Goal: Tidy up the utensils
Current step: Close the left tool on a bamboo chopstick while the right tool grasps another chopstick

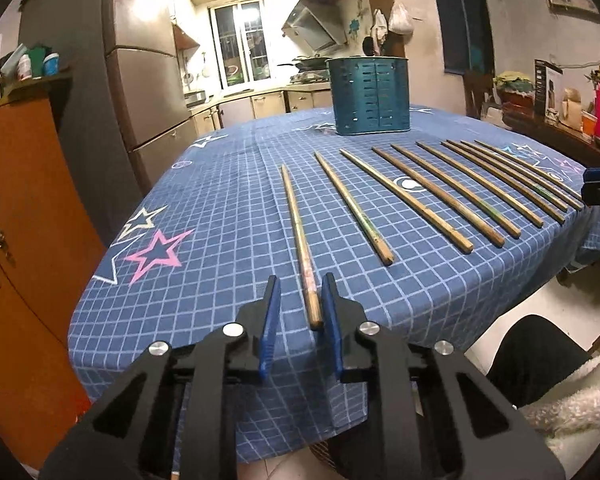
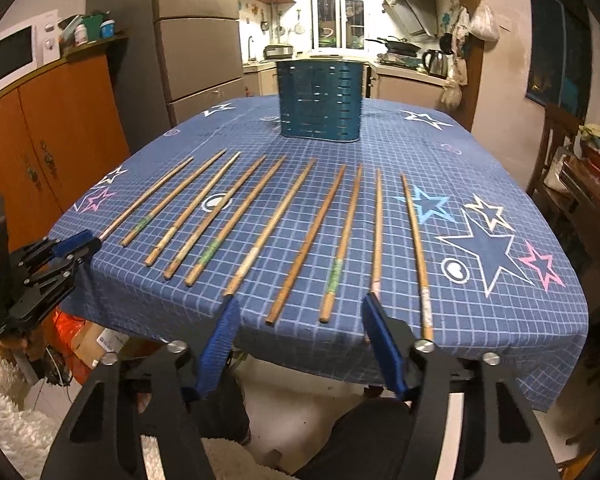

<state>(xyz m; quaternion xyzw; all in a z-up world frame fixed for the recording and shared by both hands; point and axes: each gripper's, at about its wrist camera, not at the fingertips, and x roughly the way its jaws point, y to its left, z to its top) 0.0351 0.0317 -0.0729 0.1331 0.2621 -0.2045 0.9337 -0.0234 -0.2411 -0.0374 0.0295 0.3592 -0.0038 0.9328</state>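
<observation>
Several wooden chopsticks [image 2: 292, 220] lie in a row on the blue checked tablecloth [image 2: 440, 152]. A teal slotted utensil holder [image 2: 320, 100] stands upright behind them; it also shows in the left wrist view [image 1: 370, 96]. My left gripper [image 1: 300, 296] is open, its blue pads on either side of the near end of the leftmost chopstick [image 1: 300, 240], not clamped. It shows at the left table edge in the right wrist view [image 2: 76, 246]. My right gripper [image 2: 298, 312] is wide open and empty, at the near table edge in front of the middle chopsticks.
An orange cabinet [image 1: 16, 240] stands left of the table, a grey fridge [image 1: 148, 80] behind it. A dark sideboard with boxes and bottles [image 1: 572, 108] lies to the right. The person's legs and a white fleece [image 2: 228, 420] are below the table edge.
</observation>
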